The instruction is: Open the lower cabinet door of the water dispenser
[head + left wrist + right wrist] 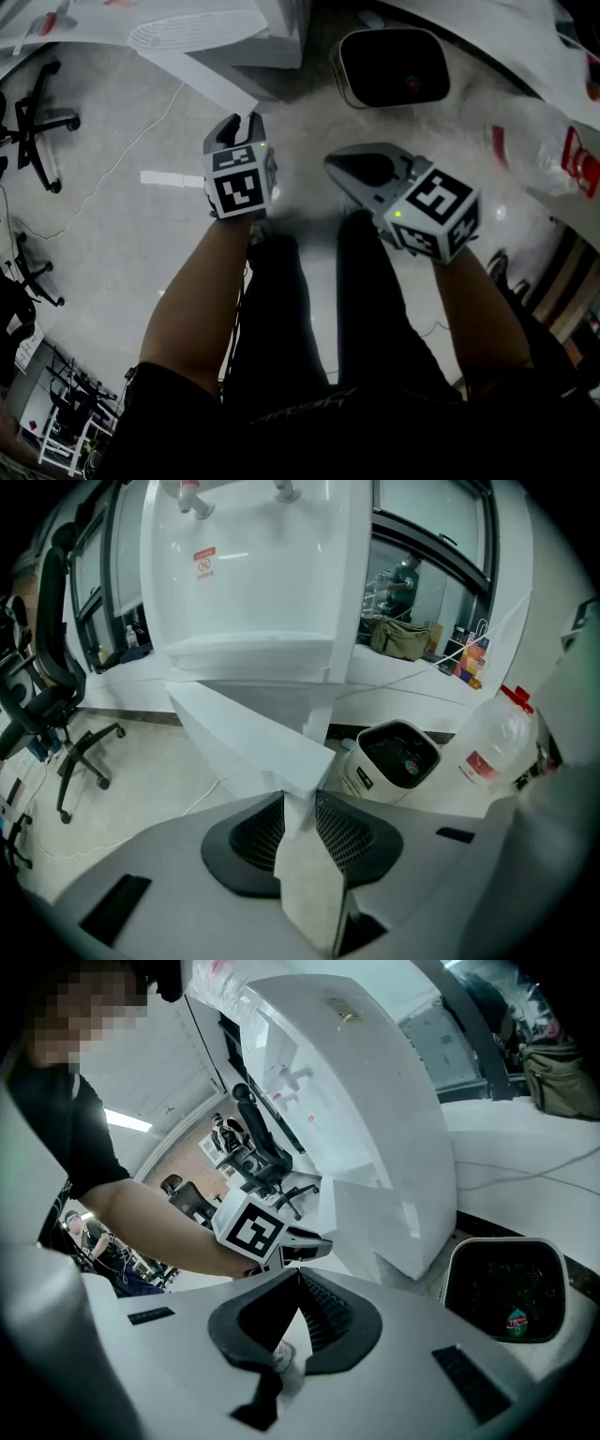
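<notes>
The white water dispenser [253, 574] stands ahead of me, and its lower cabinet door [253, 738] is swung outward. My left gripper [298, 803] is shut on the door's free edge, with the thin white panel pinched between the ribbed black pads. In the head view the left gripper [242, 120] meets the door [202, 80] from below. My right gripper [361, 169] hangs to the right, apart from the dispenser. In the right gripper view its jaws [298, 1279] meet at the tips with nothing between them, and the dispenser [366, 1101] and the left gripper [305, 1246] show beyond.
A white bin with a black liner [394, 66] sits on the floor right of the dispenser. A clear plastic bottle [492, 738] lies further right. Office chairs [33, 122] stand at the left, and a thin cable [122, 159] trails over the floor.
</notes>
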Demonstrator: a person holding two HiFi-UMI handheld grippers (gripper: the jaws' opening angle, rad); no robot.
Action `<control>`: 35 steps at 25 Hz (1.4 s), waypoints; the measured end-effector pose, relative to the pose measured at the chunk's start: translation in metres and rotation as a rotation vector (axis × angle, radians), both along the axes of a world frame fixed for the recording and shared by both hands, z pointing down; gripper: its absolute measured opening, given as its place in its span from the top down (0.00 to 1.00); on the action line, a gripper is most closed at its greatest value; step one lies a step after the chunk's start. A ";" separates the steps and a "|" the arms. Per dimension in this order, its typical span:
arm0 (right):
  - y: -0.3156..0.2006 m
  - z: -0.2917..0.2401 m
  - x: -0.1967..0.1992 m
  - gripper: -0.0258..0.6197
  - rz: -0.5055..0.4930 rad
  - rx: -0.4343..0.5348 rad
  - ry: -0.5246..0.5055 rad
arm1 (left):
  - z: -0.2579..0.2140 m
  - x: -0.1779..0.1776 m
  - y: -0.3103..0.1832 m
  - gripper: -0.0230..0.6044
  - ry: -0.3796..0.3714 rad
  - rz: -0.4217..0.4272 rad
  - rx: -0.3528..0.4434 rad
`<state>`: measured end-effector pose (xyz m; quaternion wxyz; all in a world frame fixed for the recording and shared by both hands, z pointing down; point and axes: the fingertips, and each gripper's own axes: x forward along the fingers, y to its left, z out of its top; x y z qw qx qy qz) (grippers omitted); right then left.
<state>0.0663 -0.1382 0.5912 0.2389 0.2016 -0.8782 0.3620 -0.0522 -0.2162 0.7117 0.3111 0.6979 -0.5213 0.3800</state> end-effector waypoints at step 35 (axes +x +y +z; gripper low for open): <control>0.032 -0.003 -0.099 0.94 -0.032 0.009 0.025 | 0.003 -0.092 0.050 0.83 -0.012 0.162 -0.007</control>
